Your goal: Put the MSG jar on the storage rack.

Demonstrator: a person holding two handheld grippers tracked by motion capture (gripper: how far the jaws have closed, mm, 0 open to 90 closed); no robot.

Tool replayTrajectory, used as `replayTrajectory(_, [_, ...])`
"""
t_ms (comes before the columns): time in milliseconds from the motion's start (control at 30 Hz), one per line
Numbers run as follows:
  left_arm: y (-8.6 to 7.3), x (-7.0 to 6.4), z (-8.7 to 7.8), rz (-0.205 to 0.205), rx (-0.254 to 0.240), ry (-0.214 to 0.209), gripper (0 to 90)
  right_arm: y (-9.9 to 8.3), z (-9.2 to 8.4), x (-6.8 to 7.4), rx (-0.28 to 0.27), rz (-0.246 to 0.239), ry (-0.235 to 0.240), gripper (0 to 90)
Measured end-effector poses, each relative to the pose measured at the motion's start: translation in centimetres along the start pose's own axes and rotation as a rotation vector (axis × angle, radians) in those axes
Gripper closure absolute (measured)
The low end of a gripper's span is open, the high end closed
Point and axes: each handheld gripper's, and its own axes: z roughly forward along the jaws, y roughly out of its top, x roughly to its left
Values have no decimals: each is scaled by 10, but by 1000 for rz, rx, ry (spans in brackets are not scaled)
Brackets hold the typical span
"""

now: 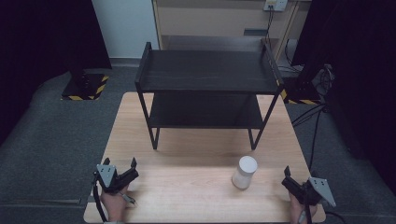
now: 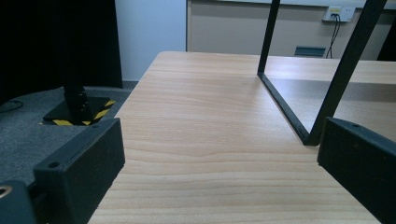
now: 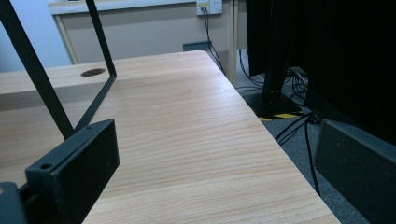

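Pale wood, black metal, one white cylinder

The table (image 1: 187, 154) was light, grained wood; the shelf rack (image 1: 205, 74) black; the cylinder (image 1: 245, 171) white. The stand bases (image 1: 84, 87) bore yellow-and-black hazard stripes, on grey carpet (image 1: 46, 126).

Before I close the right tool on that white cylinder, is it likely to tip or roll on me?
The white cylinder stands upright and is taller than wide, so a high push would probably tip it. Once down, its round side would likely roll across the smooth wooden table. It looks matte, so probably not slippery. Its weight cannot be judged.
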Motion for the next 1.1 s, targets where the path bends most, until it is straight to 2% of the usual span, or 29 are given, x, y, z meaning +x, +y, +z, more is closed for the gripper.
replayTrajectory(633, [-1, 2, -1, -11, -7, -9, 0, 2, 1, 1, 16, -12, 2, 5])
replayTrajectory(733, [-1, 3, -1, -12, -6, -12, 0, 3, 1, -1, 19, -10, 17, 5])
replayTrajectory(967, [-2, 5, -1, -21, -10, -19, 0, 5, 1, 0, 25, -11, 16, 5])
replayTrajectory(1100, [-1, 5, -1, -22, -9, -22, 0, 6, 0, -3, 25, -8, 34, 6])
